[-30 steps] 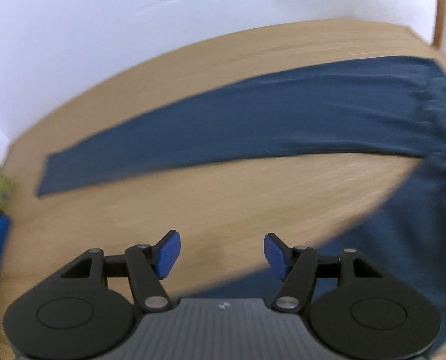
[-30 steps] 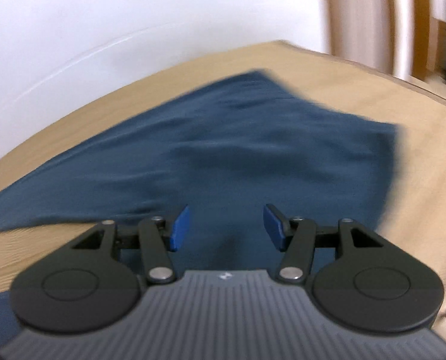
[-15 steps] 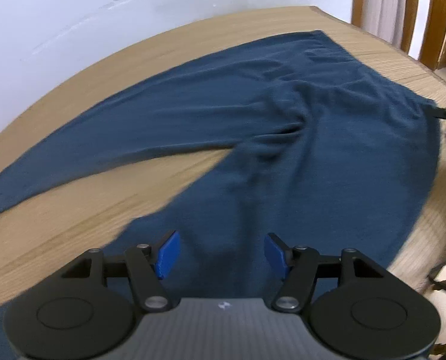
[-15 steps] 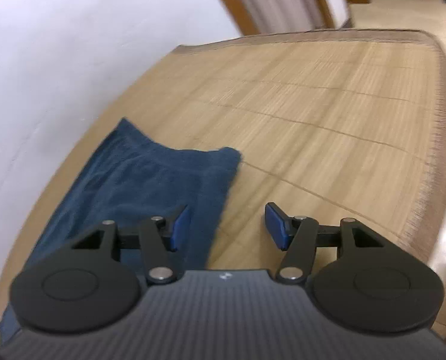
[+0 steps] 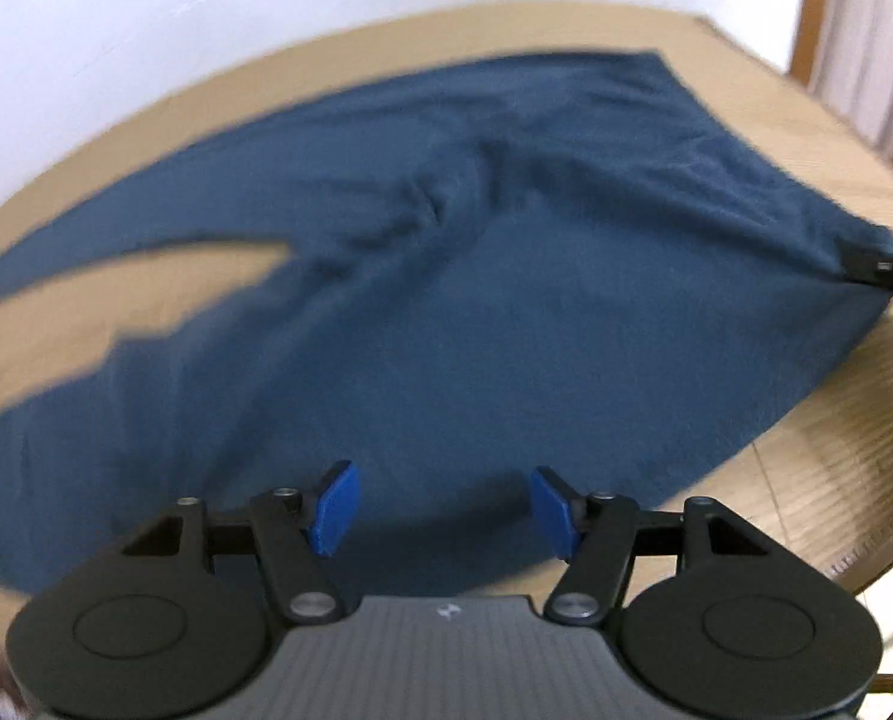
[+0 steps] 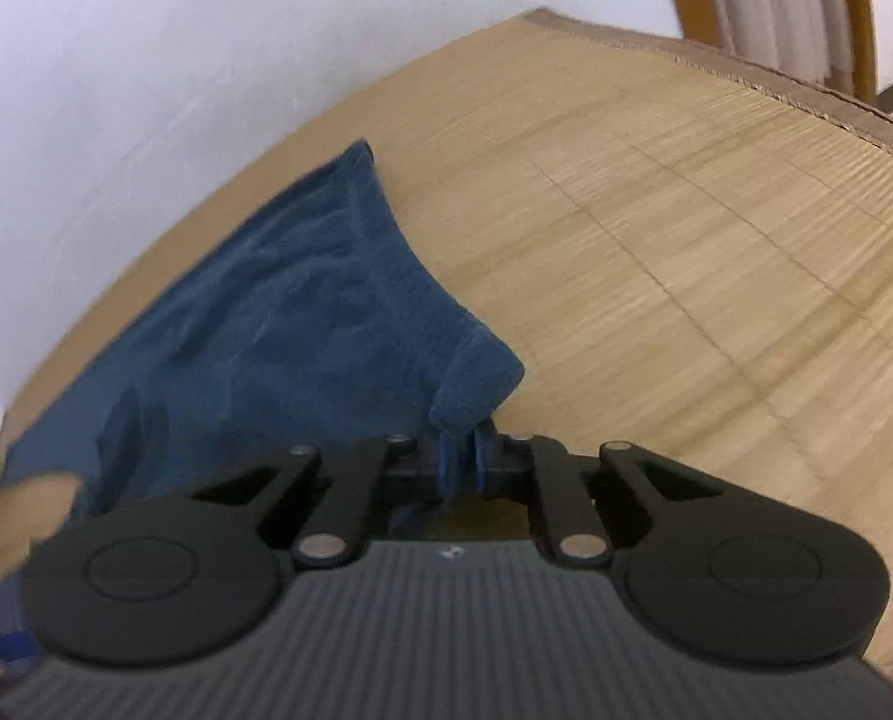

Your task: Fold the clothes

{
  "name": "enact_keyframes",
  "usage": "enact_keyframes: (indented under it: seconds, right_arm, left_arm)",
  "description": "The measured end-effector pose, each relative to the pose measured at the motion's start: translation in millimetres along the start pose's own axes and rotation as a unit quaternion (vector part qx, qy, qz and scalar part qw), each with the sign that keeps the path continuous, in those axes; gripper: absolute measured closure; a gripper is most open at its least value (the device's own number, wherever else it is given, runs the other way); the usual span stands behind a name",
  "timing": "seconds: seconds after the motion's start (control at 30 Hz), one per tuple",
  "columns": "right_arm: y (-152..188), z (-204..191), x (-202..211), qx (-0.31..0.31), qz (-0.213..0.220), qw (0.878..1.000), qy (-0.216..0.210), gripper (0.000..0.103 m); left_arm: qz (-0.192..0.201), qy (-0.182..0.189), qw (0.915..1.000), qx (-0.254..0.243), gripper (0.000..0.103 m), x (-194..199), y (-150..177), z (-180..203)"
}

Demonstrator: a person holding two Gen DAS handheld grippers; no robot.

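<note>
Dark blue trousers (image 5: pixel 446 312) lie spread on a woven straw-coloured mat (image 6: pixel 686 252) against a white wall (image 5: pixel 206 30); the two legs run off to the left of the left wrist view, with a wedge of bare mat between them.

Right tongs (image 6: pixel 463 463): jaws have just been closing and are now clamped on a corner of the trousers' waist end, a bunched fold of blue cloth standing up between the blue pads (image 6: pixel 446 462). In the left wrist view the same tongs show at the right edge, cloth pulled taut toward them.

Left tongs (image 5: pixel 440 507): jaws apart, above the near edge of the trousers, blue pads clear of the fabric as far as the motion blur allows judging; nothing held.

Writing: a small pale logo mark on the grey ribbed body of each tool, not legible. No label readable on the trousers.

Wooden frame (image 6: pixel 854 12) with pale curtain beyond the mat's far bound edge.
</note>
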State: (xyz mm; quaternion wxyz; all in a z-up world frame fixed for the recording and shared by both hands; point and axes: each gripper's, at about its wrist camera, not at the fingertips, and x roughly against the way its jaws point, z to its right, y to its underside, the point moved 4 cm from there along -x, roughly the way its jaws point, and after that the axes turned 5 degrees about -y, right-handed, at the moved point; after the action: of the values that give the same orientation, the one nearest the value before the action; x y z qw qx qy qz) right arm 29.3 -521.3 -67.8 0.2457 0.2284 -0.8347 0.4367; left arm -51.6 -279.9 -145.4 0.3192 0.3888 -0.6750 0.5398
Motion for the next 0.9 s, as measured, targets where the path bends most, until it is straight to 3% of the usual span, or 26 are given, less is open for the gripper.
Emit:
enact_keyframes:
  seconds: [0.23, 0.33, 0.43, 0.53, 0.67, 0.7, 0.77, 0.83, 0.9]
  right_arm:
    - [22, 9, 32, 0.057, -0.057, 0.996, -0.038, 0.092]
    - [21, 4, 33, 0.107, -0.066, 0.991, -0.044, 0.085]
    - [15, -12, 41, 0.192, -0.069, 0.979, -0.024, 0.075]
    - [12, -36, 57, 0.312, -0.046, 0.949, -0.015, 0.065]
    - [23, -78, 74, 0.45, -0.012, 0.891, -0.056, 0.045]
    - [30, -90, 73, 0.472, -0.021, 0.877, -0.084, 0.04]
    - [52, -109, 61, 0.504, -0.059, 0.852, -0.131, 0.038]
    - [75, -123, 45, 0.531, -0.094, 0.826, -0.162, 0.038]
    - [95, -130, 27, 0.559, -0.113, 0.805, -0.165, 0.038]
  left_arm:
    - [-0.028, -0.028, 0.9991, 0.016, 0.038, 8, 12, 11]
    - [-0.026, -0.041, 0.9986, 0.022, 0.038, 12, 13, 8]
    - [-0.027, -0.048, 0.9973, 0.048, 0.038, 17, 16, -1]
    - [-0.014, -0.061, 0.9959, 0.066, 0.038, 26, 20, -15]
    - [-0.007, -0.077, 0.9924, 0.096, 0.038, 28, 29, -43]
    - [-0.01, -0.075, 0.9916, 0.105, 0.038, 27, 31, -49]
    - [-0.015, -0.073, 0.9898, 0.121, 0.038, 25, 36, -62]
    - [-0.016, -0.071, 0.9891, 0.128, 0.038, 23, 41, -71]
    - [-0.017, -0.068, 0.9889, 0.131, 0.038, 21, 44, -77]
